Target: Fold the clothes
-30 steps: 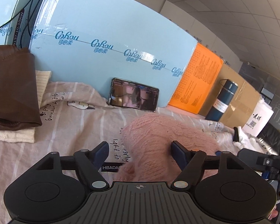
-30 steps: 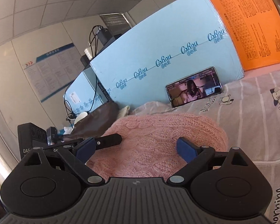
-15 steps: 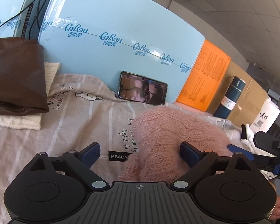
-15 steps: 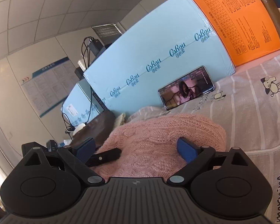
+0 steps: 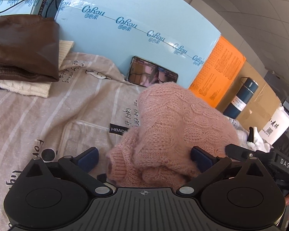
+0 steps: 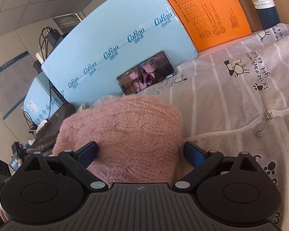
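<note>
- At the far left of the left wrist view, a folded brown leather jacket (image 5: 23,46) is seen lying on a folded cream knitted garment (image 5: 21,85), both resting on the striped beige bed cover printed with cartoon dogs and writing (image 5: 48,115).
- Behind them a large light-blue cardboard box with a repeated blue logo (image 5: 125,38) is stood upright, and a black smartphone with a lit screen (image 5: 152,75) is leaned on its long edge against it.
- The left claw (image 5: 144,156) is held low over the cover with its jaws standing wide apart after having just been opening; the cuffed end of the fluffy pink cable-knit sweater (image 5: 175,127) lies between the blue pads (image 5: 88,156) and is not clamped, with a clear gap at the left pad.
- The sweater is heaped in a rounded bundle on the bed cover, in front of the phone.
- Further right, an orange printed box (image 5: 217,73), a dark teal vacuum bottle (image 5: 242,98) and a brown carton (image 5: 260,104) are lined up.
- In the right wrist view, the right claw (image 6: 140,152) is seen with its jaws apart on either side of the sweater (image 6: 125,127); the left pad lies against the knit, and the right pad stands just beside its edge.
- A white zip with a metal puller (image 6: 263,127) is visible in the cover on the right.
</note>
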`<state>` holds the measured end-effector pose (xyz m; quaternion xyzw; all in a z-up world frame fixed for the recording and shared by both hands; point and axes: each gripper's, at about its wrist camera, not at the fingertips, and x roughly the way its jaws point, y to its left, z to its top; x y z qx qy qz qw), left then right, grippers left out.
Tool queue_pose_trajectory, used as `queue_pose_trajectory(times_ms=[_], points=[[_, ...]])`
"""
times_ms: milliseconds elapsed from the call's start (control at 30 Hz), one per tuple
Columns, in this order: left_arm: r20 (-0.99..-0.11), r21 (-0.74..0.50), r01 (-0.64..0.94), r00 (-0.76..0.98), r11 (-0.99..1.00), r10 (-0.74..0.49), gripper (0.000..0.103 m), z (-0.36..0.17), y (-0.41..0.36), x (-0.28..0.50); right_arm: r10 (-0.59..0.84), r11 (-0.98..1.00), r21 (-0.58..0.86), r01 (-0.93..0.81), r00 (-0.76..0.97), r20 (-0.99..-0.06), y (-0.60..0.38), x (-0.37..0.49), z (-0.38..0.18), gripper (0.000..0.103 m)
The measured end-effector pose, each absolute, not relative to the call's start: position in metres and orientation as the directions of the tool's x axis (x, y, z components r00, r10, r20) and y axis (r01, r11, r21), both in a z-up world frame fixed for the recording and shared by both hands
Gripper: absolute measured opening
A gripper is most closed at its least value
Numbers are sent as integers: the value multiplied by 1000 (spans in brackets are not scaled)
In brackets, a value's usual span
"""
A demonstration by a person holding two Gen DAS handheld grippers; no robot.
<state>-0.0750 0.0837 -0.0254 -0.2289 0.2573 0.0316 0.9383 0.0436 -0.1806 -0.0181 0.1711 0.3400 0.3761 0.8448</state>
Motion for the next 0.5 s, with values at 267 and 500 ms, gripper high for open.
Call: queue_pose_trajectory(times_ms=[267,500], points=[[-486,-411,-132,869,902,-94,102,-28,65,-66,762,647,494,-580,475,-440,-171,29,-16,69],[-426,-345,-127,904,930,-34,70,-14,35,-68,760,649,481,-589,522,-386,-184,17,-7,45]])
